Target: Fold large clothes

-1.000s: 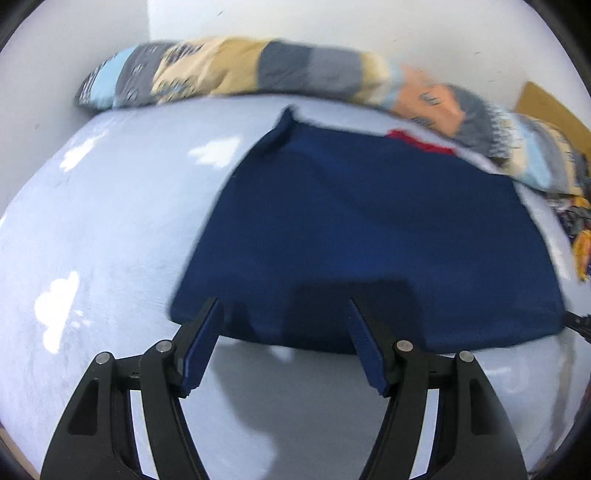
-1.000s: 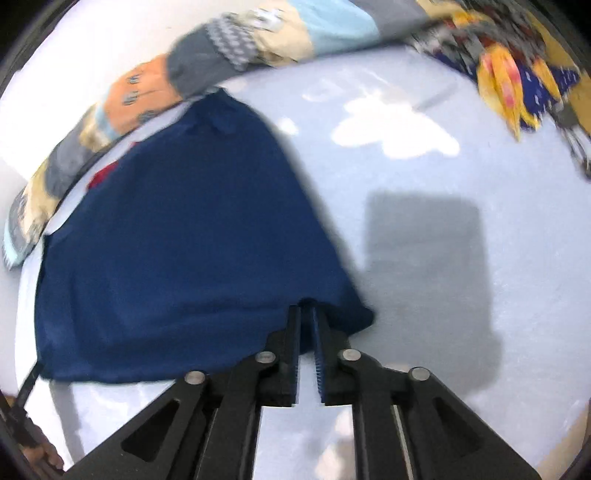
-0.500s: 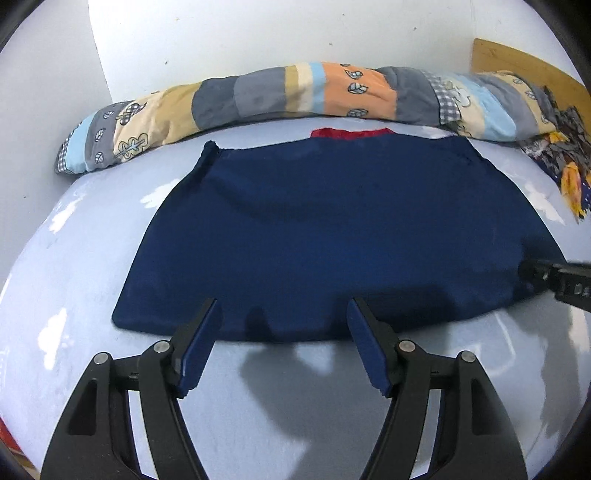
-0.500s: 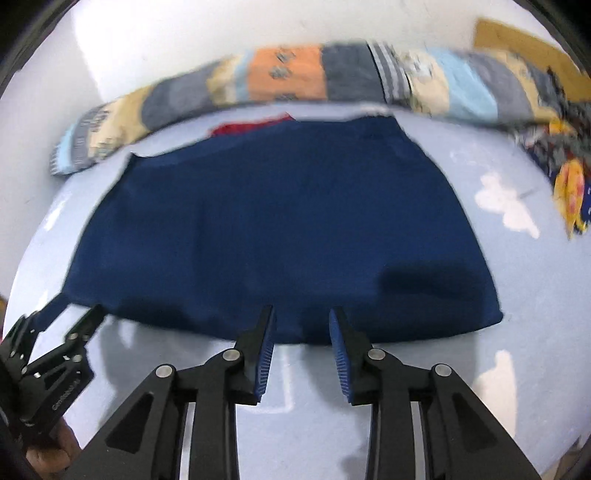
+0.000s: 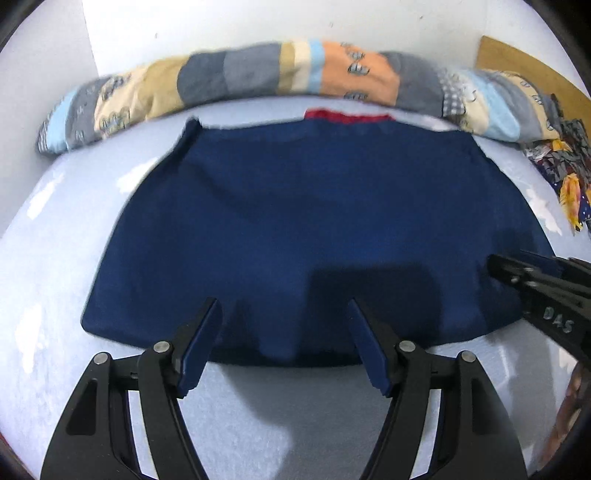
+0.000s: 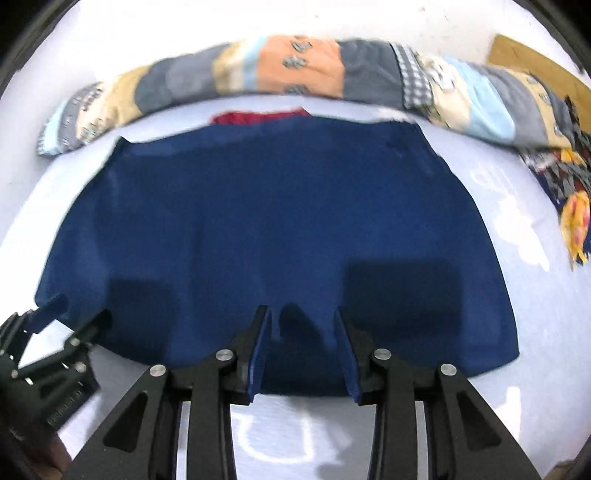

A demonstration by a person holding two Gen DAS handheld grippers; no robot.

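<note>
The right gripper [image 6: 303,349] had its jaws pinched together on a corner of the blue cloth [image 6: 273,221] a second ago. Now its jaws are opening, with nothing pressed between them, and it has swung round to the cloth's near edge. The left gripper [image 5: 284,341] has jaws wide apart and empty, over the same edge. So the cloth has been let go and lies flat; a new fold looks ready to start. The cloth is spread on the pale blue bed [image 5: 59,266], reaching up to the far edge. A long patchwork pillow [image 5: 258,79] lies there against the white wall [image 5: 258,22]. A colourful cloth [image 6: 569,192] sits at the bed's right edge.
</note>
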